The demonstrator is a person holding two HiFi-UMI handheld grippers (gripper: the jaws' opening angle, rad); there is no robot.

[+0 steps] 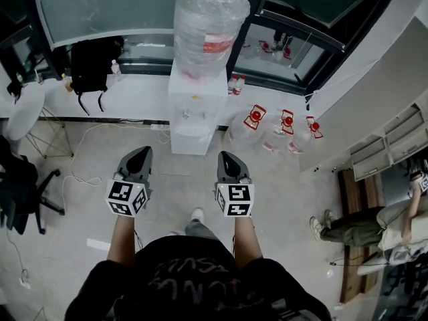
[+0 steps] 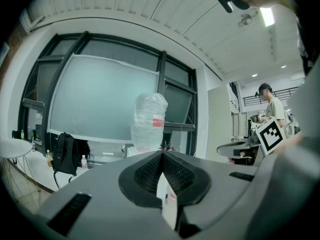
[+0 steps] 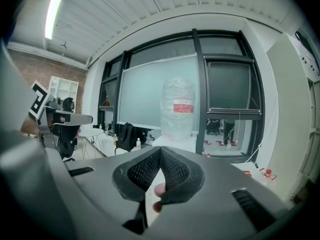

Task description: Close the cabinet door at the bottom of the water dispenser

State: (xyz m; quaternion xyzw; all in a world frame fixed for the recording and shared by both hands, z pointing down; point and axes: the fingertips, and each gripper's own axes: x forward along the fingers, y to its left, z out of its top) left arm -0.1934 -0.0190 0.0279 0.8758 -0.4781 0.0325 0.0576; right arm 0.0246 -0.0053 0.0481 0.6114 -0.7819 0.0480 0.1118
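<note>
Against the window [image 1: 100,5], one water dispenser [image 1: 192,105], three jugs [image 1: 277,138] — left claw [image 1: 143,151] and right claw [image 1: 225,155] closed, empty.

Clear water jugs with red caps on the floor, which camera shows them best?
The head view: three clear red-capped jugs sit beside the white water dispenser, seen from above. The right gripper view catches only red caps at its edge; the left gripper view shows none.

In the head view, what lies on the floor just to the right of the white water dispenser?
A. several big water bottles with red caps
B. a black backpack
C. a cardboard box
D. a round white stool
A: several clear water bottles with red caps lie on the floor at the right side of the white water dispenser.
</note>
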